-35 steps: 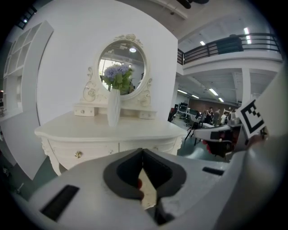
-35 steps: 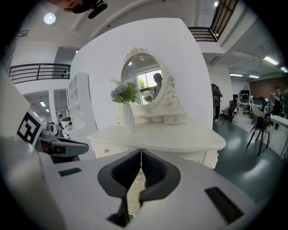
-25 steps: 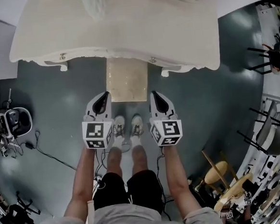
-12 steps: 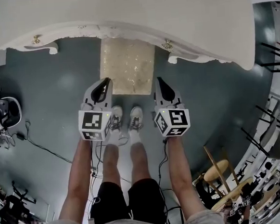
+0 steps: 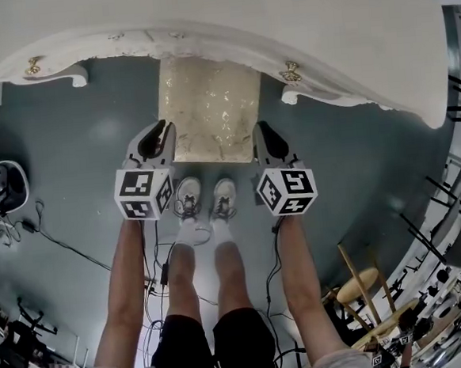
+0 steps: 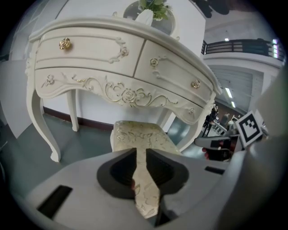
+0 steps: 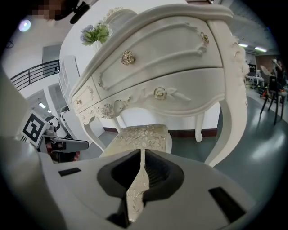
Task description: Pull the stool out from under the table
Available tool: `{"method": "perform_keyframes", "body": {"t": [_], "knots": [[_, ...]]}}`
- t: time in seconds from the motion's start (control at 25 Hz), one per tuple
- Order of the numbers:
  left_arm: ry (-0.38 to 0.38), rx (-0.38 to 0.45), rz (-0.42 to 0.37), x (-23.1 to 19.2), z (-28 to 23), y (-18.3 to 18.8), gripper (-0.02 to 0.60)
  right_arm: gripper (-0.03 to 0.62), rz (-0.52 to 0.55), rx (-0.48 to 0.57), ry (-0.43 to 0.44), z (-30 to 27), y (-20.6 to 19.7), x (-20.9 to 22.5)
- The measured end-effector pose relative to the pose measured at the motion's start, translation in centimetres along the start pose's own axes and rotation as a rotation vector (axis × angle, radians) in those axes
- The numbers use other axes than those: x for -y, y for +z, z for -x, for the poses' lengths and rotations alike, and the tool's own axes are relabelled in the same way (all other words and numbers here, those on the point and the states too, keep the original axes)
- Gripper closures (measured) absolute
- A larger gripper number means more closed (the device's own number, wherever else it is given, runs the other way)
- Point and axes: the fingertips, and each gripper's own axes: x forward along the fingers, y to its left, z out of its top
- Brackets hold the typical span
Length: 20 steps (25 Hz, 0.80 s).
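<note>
The stool [image 5: 209, 109], with a cream embroidered cushion, stands half under the white carved table [image 5: 241, 12]. My left gripper [image 5: 160, 131] is just beside the stool's near left corner. Its jaws are opening: a narrow slit shows between them, and nothing is in it. The cushion [image 6: 139, 132] lies just ahead of the left gripper [image 6: 140, 150]. My right gripper [image 5: 263, 131] hovers at the stool's near right corner. In the right gripper view the right gripper [image 7: 142, 152] is shut on nothing, with the stool [image 7: 141, 134] and table [image 7: 171, 67] beyond.
The person's feet [image 5: 204, 199] stand close behind the stool. Curved table legs [image 6: 40, 117] flank it. A wooden stool [image 5: 358, 284] and clutter sit at the lower right. Cables [image 5: 68, 243] and equipment [image 5: 4, 185] lie at the left, and black chairs [image 5: 457, 90] stand at the right.
Both grippers have moved forward, from above the feet to the stool's near corners. The view has shifted towards the table, and more of the cushion shows.
</note>
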Motion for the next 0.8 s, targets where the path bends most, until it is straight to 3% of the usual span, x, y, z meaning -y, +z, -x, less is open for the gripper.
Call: {"method": "perform_keyframes", "body": {"t": [0.04, 0.12, 0.28, 0.48, 0.8], "knots": [[-0.011, -0.008, 0.007, -0.1, -0.4, -0.3, 0.523, 0.571, -0.011, -0.010, 0.008, -0.4, -0.3, 0.3], [-0.018, -0.020, 0.020, -0.4, -1.0, -0.9, 0.481, 0.458, -0.053, -0.035, 0.033, -1.3, -1.1, 0.6], [-0.022, -0.022, 0.096, -1.4, -2.1, -1.9, 0.365, 0.359, -0.152, -0.070, 0.071, -2.6, -2.4, 1.7], [-0.035, -0.024, 0.175, -2.2, -3.5, -2.5, 0.284, 0.300, -0.191, -0.097, 0.095, -4.2, -3.5, 2.7], [-0.058, -0.022, 0.276, -3.6, -5.8, -3.2, 0.255, 0.263, -0.246, -0.121, 0.136, -7.1, -4.3, 3.5]]}}
